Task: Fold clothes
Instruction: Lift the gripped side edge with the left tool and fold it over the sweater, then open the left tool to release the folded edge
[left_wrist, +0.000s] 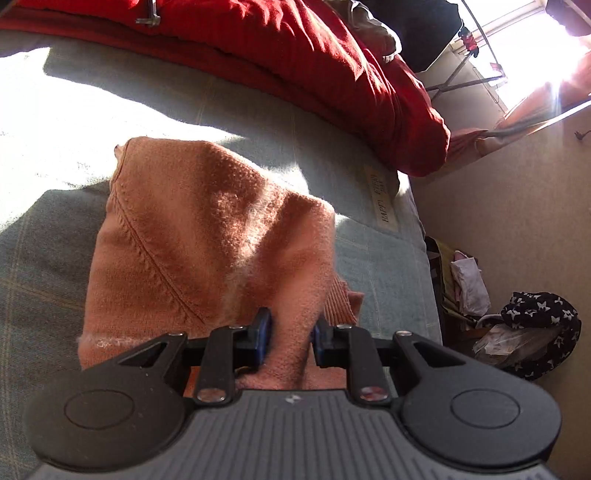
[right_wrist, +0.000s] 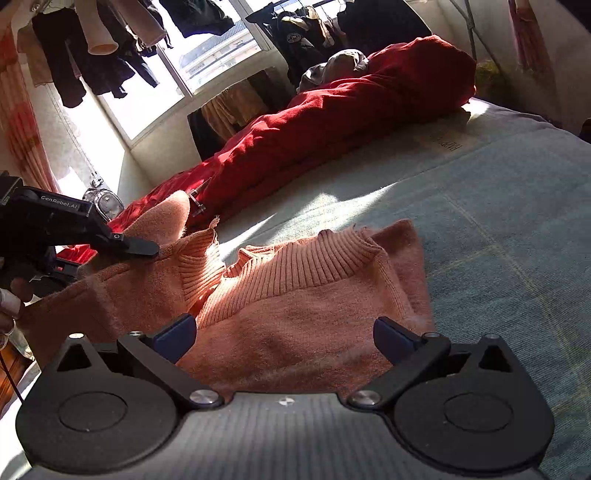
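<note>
The left gripper (left_wrist: 290, 341) fingers pinch a fold of the peach sweater (left_wrist: 192, 236) lying ahead on the bed (left_wrist: 388, 266), the right gripper (right_wrist: 284, 339) spread empty above its hem, so the fuzzy knit may slip free.

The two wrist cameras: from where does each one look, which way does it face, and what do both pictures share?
Left wrist: sits on the left gripper, looks down over the peach sweater pinched in it, toward the red blanket; no hand shows.
Right wrist: sits on the open right gripper, looks low across the bed toward the window; fingers show at left.
Shared: sweater, red blanket, bed, left gripper.
</note>
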